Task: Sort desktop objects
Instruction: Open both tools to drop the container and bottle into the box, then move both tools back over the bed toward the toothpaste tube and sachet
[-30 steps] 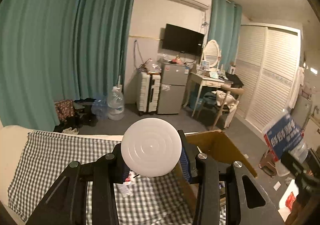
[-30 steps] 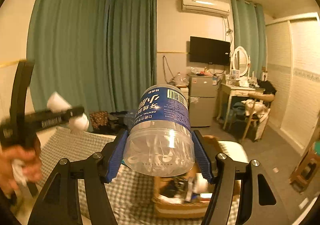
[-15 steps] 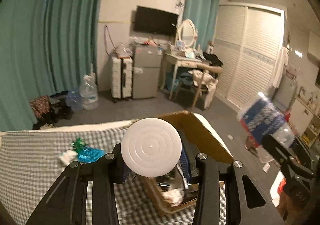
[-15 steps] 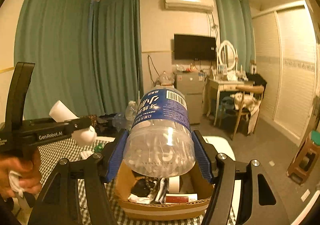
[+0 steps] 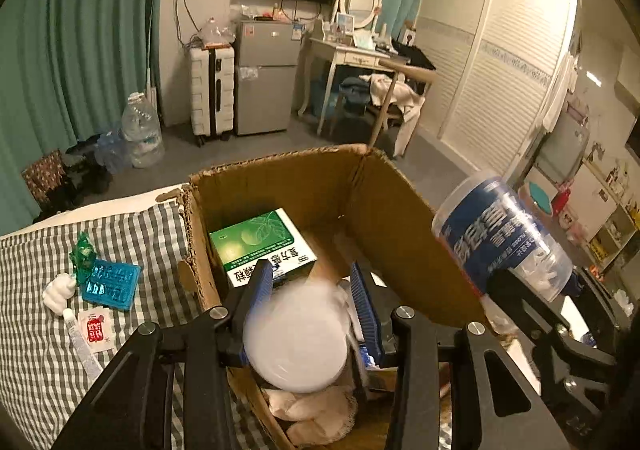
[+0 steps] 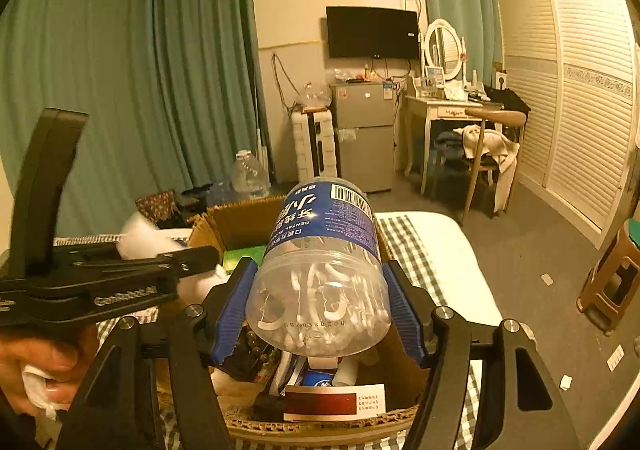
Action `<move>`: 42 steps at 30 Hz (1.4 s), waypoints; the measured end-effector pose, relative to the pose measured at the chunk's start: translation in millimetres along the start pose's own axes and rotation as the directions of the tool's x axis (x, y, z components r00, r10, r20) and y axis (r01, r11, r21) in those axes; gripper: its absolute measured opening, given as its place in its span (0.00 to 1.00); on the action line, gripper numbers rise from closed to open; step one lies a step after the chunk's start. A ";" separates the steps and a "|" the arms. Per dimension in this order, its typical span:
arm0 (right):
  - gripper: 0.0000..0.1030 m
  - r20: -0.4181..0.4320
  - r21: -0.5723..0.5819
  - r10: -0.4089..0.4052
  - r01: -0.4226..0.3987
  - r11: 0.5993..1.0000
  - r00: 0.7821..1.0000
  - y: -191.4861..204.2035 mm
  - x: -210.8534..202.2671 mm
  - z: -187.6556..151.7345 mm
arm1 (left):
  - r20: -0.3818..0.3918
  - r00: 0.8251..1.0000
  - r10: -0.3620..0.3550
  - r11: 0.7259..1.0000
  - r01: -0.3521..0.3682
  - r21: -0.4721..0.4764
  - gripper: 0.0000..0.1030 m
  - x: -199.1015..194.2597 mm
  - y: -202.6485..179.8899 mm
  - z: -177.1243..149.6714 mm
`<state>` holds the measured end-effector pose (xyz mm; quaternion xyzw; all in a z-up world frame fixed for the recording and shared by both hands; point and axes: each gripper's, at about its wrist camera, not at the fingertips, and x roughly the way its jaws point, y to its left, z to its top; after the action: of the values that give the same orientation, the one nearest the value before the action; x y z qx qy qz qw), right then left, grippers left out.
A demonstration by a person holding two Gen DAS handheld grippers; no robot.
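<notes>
Over the cardboard box [image 5: 280,186] at frame centre, the left gripper [image 5: 312,290], its jaws just easing apart, bracketed a blurred white round container [image 5: 296,342]; whether it still pinched it was unclear. The right gripper [image 6: 320,306] clamped a floss jar [image 6: 324,270].

Two tools show: the left tool [image 5: 312,286] and the right tool [image 6: 320,290]. One white round jar [image 5: 296,346] sits at the lower middle of the left view, blurred. One clear tub with a blue label [image 6: 324,270] fills the middle of the right view. One cardboard box [image 5: 392,218] stands mid-frame, with one green-and-white carton [image 5: 260,242] inside. At lower left on the checked cloth [image 5: 36,350] lie one blue packet [image 5: 112,284], one red-and-white sachet [image 5: 96,330], one small tube [image 5: 82,346] and one white lump [image 5: 58,290].
</notes>
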<state>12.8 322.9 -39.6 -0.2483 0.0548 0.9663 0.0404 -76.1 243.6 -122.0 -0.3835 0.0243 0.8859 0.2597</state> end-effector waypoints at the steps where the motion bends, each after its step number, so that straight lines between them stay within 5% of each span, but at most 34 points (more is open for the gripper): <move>1: 0.62 0.006 -0.001 -0.008 0.008 1.000 1.000 0.2 0.3 -1.0 | 0.001 1.000 0.000 1.000 0.000 -0.003 0.48 1.6 2.0 0.1; 3: 0.63 0.019 -0.007 -0.015 0.015 1.000 1.000 0.9 0.3 -0.6 | 0.012 1.000 -0.018 1.000 0.018 -0.025 0.57 0.9 7.5 0.7; 11: 0.69 0.078 0.031 -0.010 0.008 1.000 0.997 8.3 -18.6 12.0 | 0.058 0.998 -0.006 0.999 0.009 -0.047 0.60 -32.2 27.5 6.5; 17: 0.83 0.087 0.028 -0.005 0.003 1.000 0.996 20.4 -31.8 24.2 | 0.116 0.992 0.050 0.997 -0.042 -0.070 0.71 -70.0 40.1 9.1; 20: 0.89 0.058 0.002 0.017 -0.018 1.000 0.998 28.3 -36.0 28.5 | 0.158 0.982 0.105 0.990 -0.087 -0.112 0.90 -92.7 47.4 7.9; 25: 1.00 0.083 -0.019 0.032 -0.031 0.999 0.996 37.3 -61.1 35.3 | 0.204 0.966 0.158 0.974 -0.119 -0.192 0.99 -133.4 58.2 5.8; 28: 1.00 0.114 -0.019 0.062 -0.060 0.998 0.992 42.0 -82.4 38.0 | 0.234 0.954 0.185 0.968 -0.137 -0.209 1.00 -158.0 62.6 3.1; 35: 1.00 0.160 -0.003 0.045 -0.045 0.999 0.986 59.8 -114.8 38.2 | 0.226 0.913 0.341 0.939 -0.318 -0.134 1.00 -197.9 64.7 0.0; 40: 1.00 0.160 -0.053 0.047 -0.039 0.998 0.986 85.4 -127.7 40.4 | 0.230 0.921 0.315 0.947 -0.290 -0.139 1.00 -225.2 92.5 -6.7; 42: 1.00 0.164 -0.075 0.064 -0.052 0.996 0.984 94.3 -132.1 39.8 | 0.227 0.911 0.345 0.937 -0.319 -0.145 1.00 -232.6 105.0 -9.6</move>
<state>99.4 227.8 67.1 -0.1664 0.0244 0.9857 0.0078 12.9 47.9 15.9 -0.2726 0.0097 0.9582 0.0858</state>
